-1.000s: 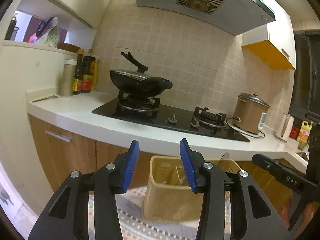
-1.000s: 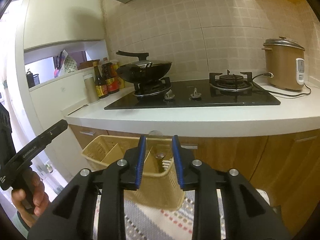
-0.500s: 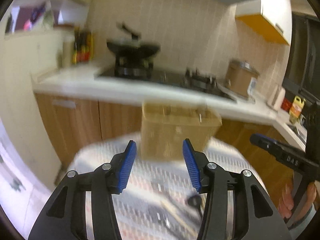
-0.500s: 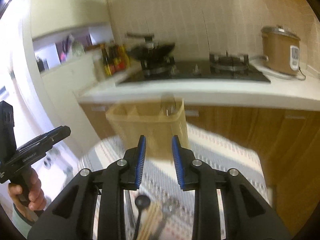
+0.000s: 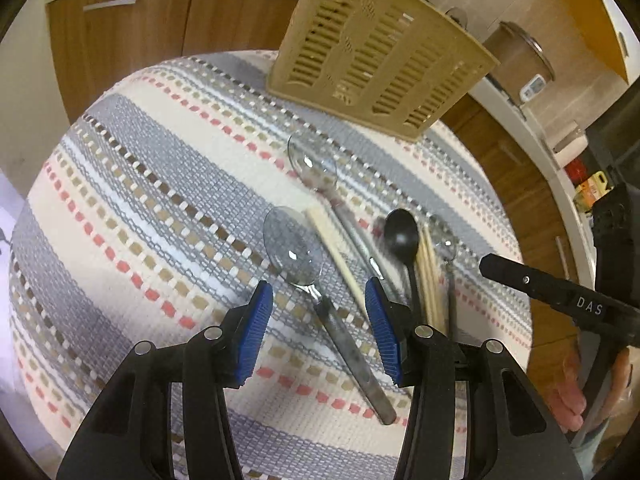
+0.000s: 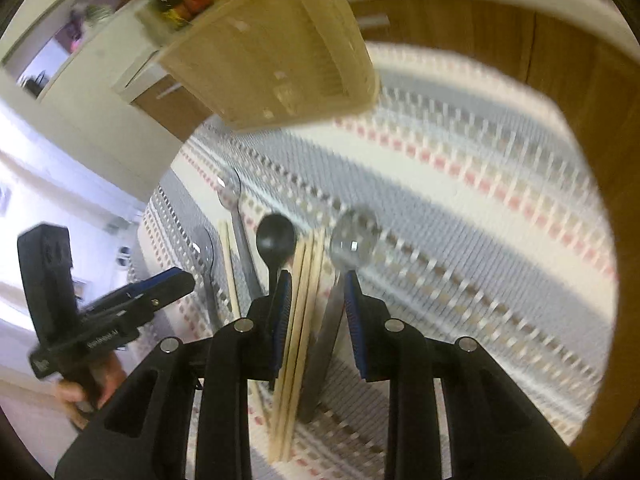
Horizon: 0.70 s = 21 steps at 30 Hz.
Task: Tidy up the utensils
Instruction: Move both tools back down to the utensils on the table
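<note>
Landmark: striped woven mat (image 5: 168, 184), spread on a raised surface in front of wooden cabinet doors (image 5: 132, 28).
Utensil holder: beige slotted plastic basket (image 5: 376, 60) stands at the far edge of the mat, beyond all the loose utensils.
Loose utensils: all lie on the mat in a rough row with bowls toward the basket and handles toward the cameras.
Clear spoons: one clear spoon (image 5: 296, 256) lies nearest the left gripper; a second clear spoon (image 5: 314, 168) lies further along the mat toward the basket; a third, smaller clear spoon (image 5: 444, 240) lies at the right end of the row.
Black spoon: black spoon (image 5: 402, 236) lies on the mat between the clear spoons and the chopstick bundle.
Chopsticks: one single chopstick (image 5: 336, 256) lies just beside the nearest clear spoon; a bundle of chopsticks (image 6: 302, 312) lies right of the black spoon.
Left gripper: left gripper (image 5: 320, 320) hovers over the mat, blue pads apart, nothing pressed; the nearest clear spoon's handle runs through the gap untouched.
Right gripper: right gripper (image 6: 316, 308) hovers over the mat, pads set narrowly apart; the chopstick bundle and a spoon handle appear between them. Contact cannot be told through the blur.
</note>
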{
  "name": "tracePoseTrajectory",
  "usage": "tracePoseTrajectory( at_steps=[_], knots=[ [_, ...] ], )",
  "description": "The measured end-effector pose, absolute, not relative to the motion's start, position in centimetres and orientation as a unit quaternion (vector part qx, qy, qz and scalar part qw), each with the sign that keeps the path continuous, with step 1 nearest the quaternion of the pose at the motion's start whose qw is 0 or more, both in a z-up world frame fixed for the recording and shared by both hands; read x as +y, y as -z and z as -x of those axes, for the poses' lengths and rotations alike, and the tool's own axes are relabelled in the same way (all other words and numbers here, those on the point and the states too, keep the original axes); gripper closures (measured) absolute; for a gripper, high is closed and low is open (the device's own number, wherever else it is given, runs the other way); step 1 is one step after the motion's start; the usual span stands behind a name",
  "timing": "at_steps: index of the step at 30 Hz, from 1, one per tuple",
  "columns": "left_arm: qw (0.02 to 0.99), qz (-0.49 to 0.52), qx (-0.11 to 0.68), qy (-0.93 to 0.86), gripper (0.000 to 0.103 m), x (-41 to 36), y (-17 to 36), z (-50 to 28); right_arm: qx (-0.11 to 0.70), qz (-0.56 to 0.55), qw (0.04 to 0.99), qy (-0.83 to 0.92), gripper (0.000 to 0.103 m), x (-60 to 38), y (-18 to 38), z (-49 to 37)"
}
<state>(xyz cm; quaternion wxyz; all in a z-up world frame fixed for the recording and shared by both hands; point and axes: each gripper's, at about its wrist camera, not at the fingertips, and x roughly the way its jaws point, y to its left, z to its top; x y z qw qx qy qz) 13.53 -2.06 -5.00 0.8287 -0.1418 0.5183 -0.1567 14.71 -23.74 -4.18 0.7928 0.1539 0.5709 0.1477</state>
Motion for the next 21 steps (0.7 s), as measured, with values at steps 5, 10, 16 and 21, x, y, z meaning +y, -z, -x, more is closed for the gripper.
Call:
tracePoseTrajectory(
  at_steps=[5,10,16,21],
  knots=[
    [0.823,0.139,0.529,0.152,0.056,-2.3,6.0,-13.7,0.598,-0.164,0.773,-0.135,0.079,-23.6,6.3,-15.4],
    [0.828,0.122,0.526,0.148,0.056,-3.0,5.7,-13.7,0.597,-0.126,0.785,-0.112,0.079,-22.4,6.8,-15.8],
    [0.839,0.099,0.517,0.139,0.056,-4.0,5.7,-14.0,0.592,-0.053,0.800,-0.082,0.079,-19.6,6.8,-16.3],
    [0.842,0.078,0.517,0.131,0.056,-5.1,5.6,-14.0,0.588,-0.022,0.805,-0.069,0.079,-18.4,7.0,-16.4]
  ],
)
